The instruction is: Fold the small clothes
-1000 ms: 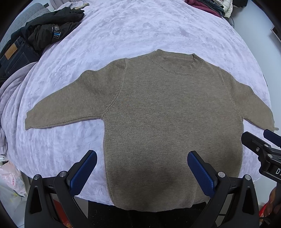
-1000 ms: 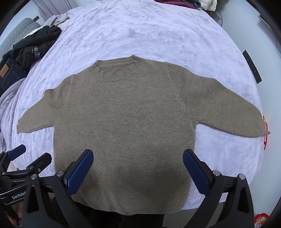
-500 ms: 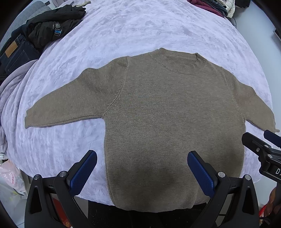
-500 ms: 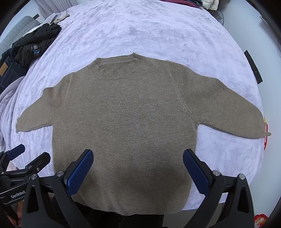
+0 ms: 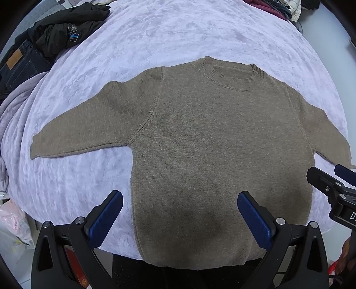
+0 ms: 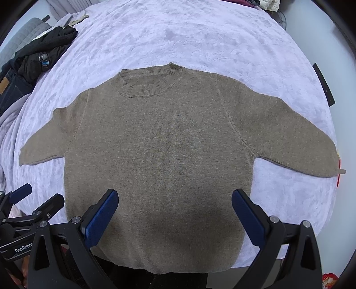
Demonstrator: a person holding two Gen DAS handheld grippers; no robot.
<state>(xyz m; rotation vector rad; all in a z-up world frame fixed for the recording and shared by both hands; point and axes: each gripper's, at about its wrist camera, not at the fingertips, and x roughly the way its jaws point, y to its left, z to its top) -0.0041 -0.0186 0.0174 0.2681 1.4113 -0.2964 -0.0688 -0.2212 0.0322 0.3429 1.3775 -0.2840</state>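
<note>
A small brown knit sweater (image 5: 211,144) lies flat, front up, on a lavender bedspread (image 5: 178,33), sleeves spread to both sides, collar at the far end. It also shows in the right wrist view (image 6: 160,151). My left gripper (image 5: 180,213) is open and empty, hovering above the sweater's lower hem. My right gripper (image 6: 174,211) is open and empty above the same hem, a little to the right. The right gripper also shows at the right edge of the left wrist view (image 5: 333,186), and the left gripper shows at the left edge of the right wrist view (image 6: 29,200).
A heap of black clothing (image 5: 66,33) and dark jeans (image 5: 17,64) lie at the far left of the bed. More clothes (image 5: 278,9) sit at the far right corner. The bed's near edge runs under the sweater's hem.
Both grippers have drifted slightly forward and down over the sweater, so it sits a little larger in both views. The jaws stay open. The sweater has not moved.
</note>
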